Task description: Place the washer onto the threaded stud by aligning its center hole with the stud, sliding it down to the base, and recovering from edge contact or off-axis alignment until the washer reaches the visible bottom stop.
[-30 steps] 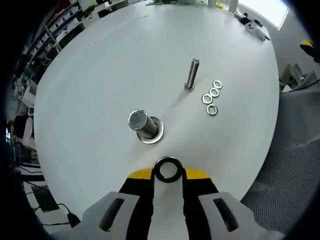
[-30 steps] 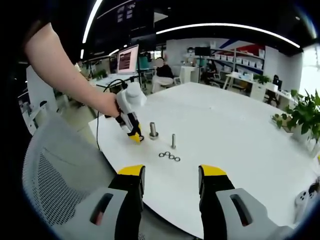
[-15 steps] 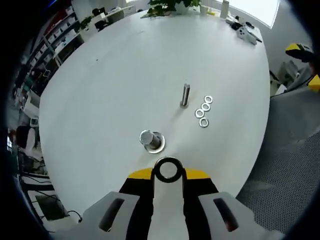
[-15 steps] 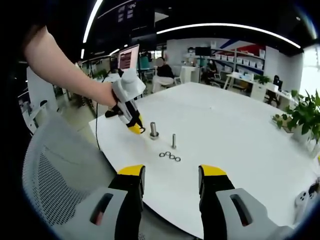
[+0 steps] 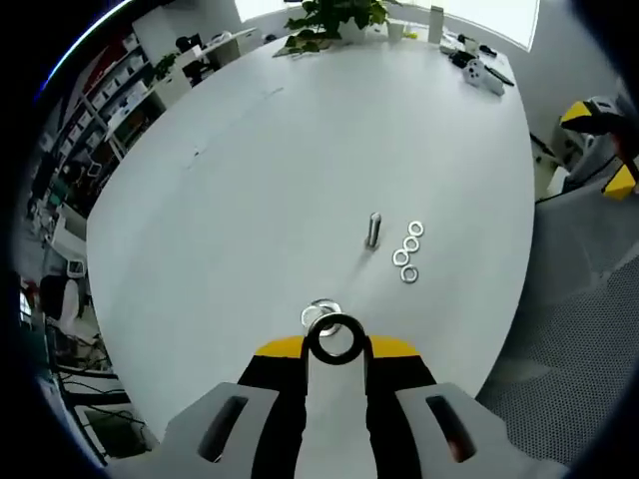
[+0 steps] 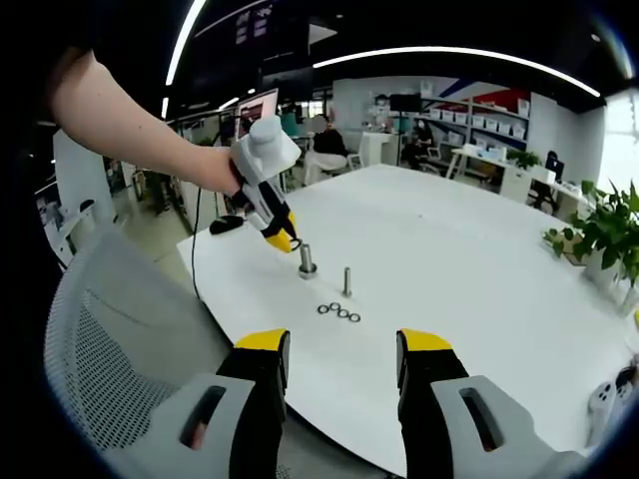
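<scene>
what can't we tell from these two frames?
- Stud, left gripper view: the held washer covers most of it, so alignment is unclear.
- Washer at the left hand-held gripper, right gripper view: too small to make out.
- Spare washers, right gripper view: too small to count surely.
- Stud threads: too small.

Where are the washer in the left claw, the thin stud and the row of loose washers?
washer [image 5: 335,339]: left gripper view, on its dark ring at the claw tips.
thin stud [image 5: 374,229]: left gripper view, mid shaft.
loose washers [image 5: 407,252]: left gripper view, on a washer mid row.
</scene>
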Demonstrator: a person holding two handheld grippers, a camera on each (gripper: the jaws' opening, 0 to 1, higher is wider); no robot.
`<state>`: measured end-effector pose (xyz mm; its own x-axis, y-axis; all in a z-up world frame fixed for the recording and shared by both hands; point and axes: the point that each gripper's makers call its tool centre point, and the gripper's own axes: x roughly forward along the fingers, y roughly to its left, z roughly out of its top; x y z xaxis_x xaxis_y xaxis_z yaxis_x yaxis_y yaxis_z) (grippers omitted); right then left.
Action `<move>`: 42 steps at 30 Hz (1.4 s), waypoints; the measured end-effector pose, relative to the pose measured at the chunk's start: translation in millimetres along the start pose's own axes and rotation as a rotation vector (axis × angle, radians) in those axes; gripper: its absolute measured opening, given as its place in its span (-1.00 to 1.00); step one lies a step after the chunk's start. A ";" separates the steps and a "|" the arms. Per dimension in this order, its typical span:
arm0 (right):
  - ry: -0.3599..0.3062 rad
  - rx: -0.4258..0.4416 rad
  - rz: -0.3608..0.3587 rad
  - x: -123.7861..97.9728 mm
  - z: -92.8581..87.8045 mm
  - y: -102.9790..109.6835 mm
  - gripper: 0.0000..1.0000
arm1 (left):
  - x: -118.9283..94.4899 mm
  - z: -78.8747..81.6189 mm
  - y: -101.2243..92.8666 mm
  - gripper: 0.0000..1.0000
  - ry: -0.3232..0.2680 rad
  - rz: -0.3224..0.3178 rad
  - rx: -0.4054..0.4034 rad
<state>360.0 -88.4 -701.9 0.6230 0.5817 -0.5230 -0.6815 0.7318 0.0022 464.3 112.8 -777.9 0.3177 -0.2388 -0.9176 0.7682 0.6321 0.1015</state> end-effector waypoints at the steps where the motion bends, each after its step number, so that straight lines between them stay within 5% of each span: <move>1: 0.001 0.000 0.000 0.0 -0.1 0.1 -0.10 | 0.7 1.0 1.2 -0.62 -0.001 0.002 0.001; 42: 0.021 0.015 -0.023 0.7 -4.5 -5.5 -0.10 | 48.4 -7.6 10.0 -0.62 0.092 -0.027 0.038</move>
<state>362.5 -93.6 -706.1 0.6299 0.5575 -0.5407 -0.6616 0.7499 0.0025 483.1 113.2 -824.2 0.2456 -0.1852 -0.9515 0.7969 0.5975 0.0894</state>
